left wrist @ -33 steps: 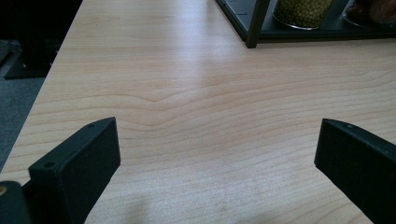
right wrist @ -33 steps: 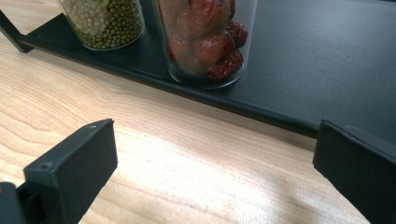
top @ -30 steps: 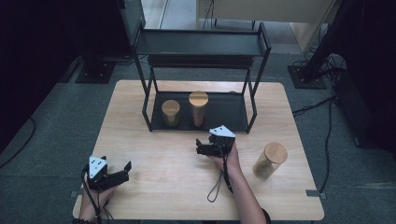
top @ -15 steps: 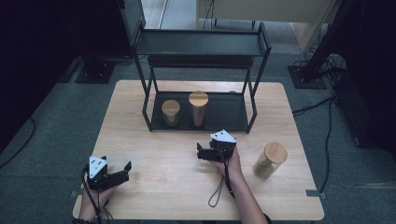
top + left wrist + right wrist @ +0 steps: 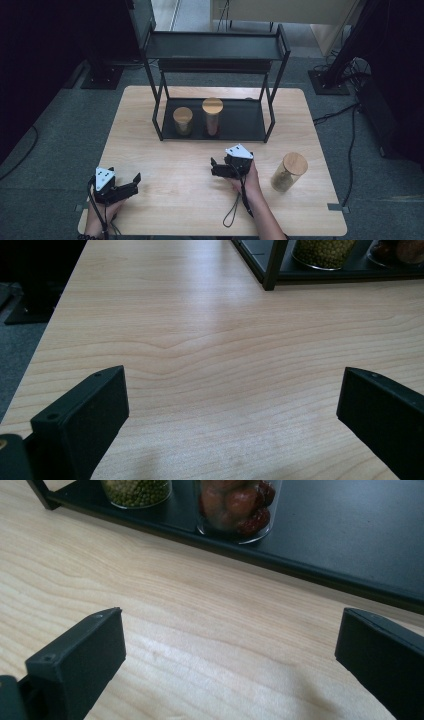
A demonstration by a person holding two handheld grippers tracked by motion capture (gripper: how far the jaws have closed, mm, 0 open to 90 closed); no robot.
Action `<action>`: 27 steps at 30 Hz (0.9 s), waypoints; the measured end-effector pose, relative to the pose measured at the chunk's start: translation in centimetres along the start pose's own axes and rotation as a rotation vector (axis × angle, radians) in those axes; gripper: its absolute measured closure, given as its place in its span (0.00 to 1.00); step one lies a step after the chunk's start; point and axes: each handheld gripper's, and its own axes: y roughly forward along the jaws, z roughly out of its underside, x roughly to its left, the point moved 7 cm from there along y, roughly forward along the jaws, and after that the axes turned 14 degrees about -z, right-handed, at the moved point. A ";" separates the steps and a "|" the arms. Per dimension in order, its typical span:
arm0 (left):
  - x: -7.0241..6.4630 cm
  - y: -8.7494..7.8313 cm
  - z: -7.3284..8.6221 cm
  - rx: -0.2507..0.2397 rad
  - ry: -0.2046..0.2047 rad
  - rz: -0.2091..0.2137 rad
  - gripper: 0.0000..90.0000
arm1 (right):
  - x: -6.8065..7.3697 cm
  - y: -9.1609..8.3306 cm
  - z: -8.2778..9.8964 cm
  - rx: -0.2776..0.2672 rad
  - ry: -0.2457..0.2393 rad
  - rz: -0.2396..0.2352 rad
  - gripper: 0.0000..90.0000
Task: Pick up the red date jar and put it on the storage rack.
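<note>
On the table's near edge, left gripper (image 5: pixel 134 181) wide, right gripper (image 5: pixel 214 169) wide at centre, bean jar (image 5: pixel 136 491) and date jar (image 5: pixel 237 507) contents clear up close, third jar (image 5: pixel 288 172) right in the high view.

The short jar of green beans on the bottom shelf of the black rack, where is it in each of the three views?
High view: the short jar stands at the left of the lower shelf, beside the tall jar.
Left gripper view: at the top edge, right of centre, behind the rack's corner post.
Right gripper view: at the top edge, left of centre.
Shared landmark: the rack's black lower shelf.
</note>
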 end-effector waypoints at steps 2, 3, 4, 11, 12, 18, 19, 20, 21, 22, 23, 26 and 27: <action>0.0 0.0 0.0 0.000 0.000 0.000 0.01 | 0.2 -0.2 0.1 0.001 -0.007 0.001 0.00; 0.0 0.0 0.0 0.000 0.001 0.000 0.01 | 0.2 -0.2 0.2 0.002 -0.012 0.003 0.00; 0.0 0.0 0.0 0.000 0.001 0.000 0.01 | 0.3 -0.3 0.3 0.003 -0.013 0.004 0.00; 0.0 0.0 0.0 -0.001 0.003 -0.001 0.01 | 0.6 -1.0 0.7 0.004 -0.024 0.021 0.00; 0.0 0.0 0.0 -0.001 0.003 -0.001 0.01 | 0.7 -1.1 0.8 0.004 -0.026 0.022 0.00; 0.0 0.0 0.0 -0.001 0.003 -0.001 0.01 | 1.0 -1.5 1.1 0.000 -0.036 0.029 0.00; 0.0 0.0 0.0 -0.001 0.003 -0.001 0.01 | 1.2 -1.8 1.3 0.000 -0.040 0.031 0.00; 0.0 0.0 0.0 -0.001 0.003 -0.001 0.01 | 1.2 -1.8 1.3 0.000 -0.040 0.033 0.00; 0.0 0.0 0.0 -0.001 0.003 -0.001 0.01 | 1.3 -1.9 1.4 -0.001 -0.042 0.034 0.00; 0.0 0.0 0.0 -0.001 0.004 -0.002 0.01 | 1.3 -2.0 1.5 -0.001 -0.044 0.035 0.00; 0.0 0.0 0.0 -0.001 0.004 -0.002 0.01 | 1.4 -2.1 1.5 -0.001 -0.046 0.037 0.00; 0.0 0.0 0.0 -0.002 0.004 -0.002 0.01 | 1.6 -2.5 1.8 0.003 -0.048 0.038 0.00; 0.0 0.0 0.0 -0.002 0.004 -0.002 0.01 | 1.6 -2.6 1.9 0.003 -0.050 0.038 0.00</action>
